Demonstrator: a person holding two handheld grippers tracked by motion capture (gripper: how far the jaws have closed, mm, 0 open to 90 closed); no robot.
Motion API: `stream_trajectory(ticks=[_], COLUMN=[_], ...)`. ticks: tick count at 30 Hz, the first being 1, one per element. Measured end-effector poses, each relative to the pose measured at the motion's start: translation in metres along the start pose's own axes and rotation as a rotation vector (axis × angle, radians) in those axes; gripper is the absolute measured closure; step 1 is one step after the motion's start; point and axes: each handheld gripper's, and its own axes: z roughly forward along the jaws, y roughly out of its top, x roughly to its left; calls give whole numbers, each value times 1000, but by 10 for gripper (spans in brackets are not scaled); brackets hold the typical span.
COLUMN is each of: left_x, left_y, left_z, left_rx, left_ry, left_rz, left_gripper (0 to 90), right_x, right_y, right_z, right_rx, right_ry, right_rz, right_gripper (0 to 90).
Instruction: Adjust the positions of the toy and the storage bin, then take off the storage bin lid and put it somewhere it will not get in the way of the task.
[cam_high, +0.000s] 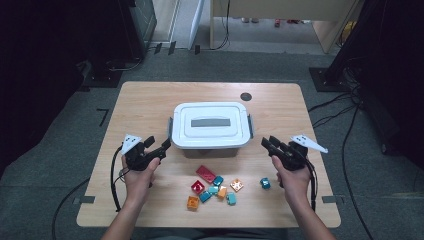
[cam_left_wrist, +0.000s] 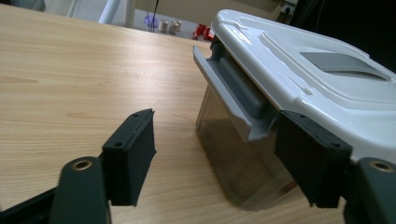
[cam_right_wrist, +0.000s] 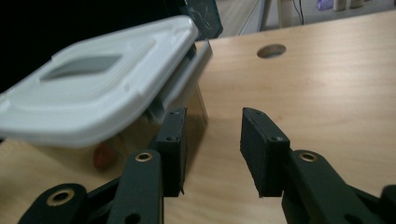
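Near the bench's (cam_high: 145, 100) front edge lies a cluster of small coloured blocks (cam_high: 215, 187), with bare wood to either side. Further in, the left tool (cam_high: 159, 146) stands released with nothing between its jaws, its tip just beside the left latch (cam_left_wrist: 233, 100) of the lidded box (cam_high: 210, 125). The right tool (cam_high: 274, 145) is likewise released and unloaded, close to the box's right end. Beyond the box, open wood runs to the far edge and a round hole (cam_high: 245, 96).

White lid (cam_high: 210, 122) with grey handle (cam_high: 210, 122), pale wood table (cam_high: 145, 105), red, orange and teal blocks (cam_high: 216, 188), black tongs (cam_high: 159, 148)
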Motion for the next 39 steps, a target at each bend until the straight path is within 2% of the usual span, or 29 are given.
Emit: stream_trajectory(ticks=[3, 6, 9, 12, 14, 17, 20, 23, 25, 28, 30, 33, 35, 39], left_x=[3, 9, 21, 32, 39, 52, 63, 67, 65, 62, 61, 62, 62, 61], left_y=[-2, -8, -17, -29, -37, -46, -53, -56, -58, -61, -61, -61, -61, -61], left_z=[-7, -14, -23, -33, -38, -45, -44, -41, -38, -34, -33, -34, -34, -33], left_rx=[7, 30, 50, 90, 126, 174, 225, 257, 280, 305, 305, 303, 302, 312], left_ry=[21, 47, 61, 112, 139, 155, 184, 197, 210, 217, 219, 214, 214, 220], left_rz=[18, 32, 22, 56, 74, 77, 74, 73, 94, 128, 132, 124, 124, 145], left_gripper=[206, 178, 165, 145, 145, 145, 145, 145, 145, 145, 145, 146, 146, 145], right_x=[-6, -11, -15, -21, -25, -30, -31, -28, -26, -22, -19, -15, -11, -3], right_y=[-16, -31, -40, -43, -44, -47, -49, -48, -47, -44, -39, -25, -13, 14], right_z=[-13, -22, -25, -25, -22, -19, -17, -15, -15, -15, -16, -17, -19, -19], right_rx=[25, 58, 70, 60, 66, 83, 108, 115, 114, 115, 109, 96, 77, 42], right_ry=[-15, -22, -26, -38, -36, -27, -16, -12, -2, 8, 13, 39, 53, 108], right_rz=[-23, -34, -47, -82, -85, -81, -85, -85, -81, -111, -130, -139, -161, -197], right_gripper=[621, 605, 567, 492, 452, 385, 343, 304, 287, 256, 258, 266, 278, 311])
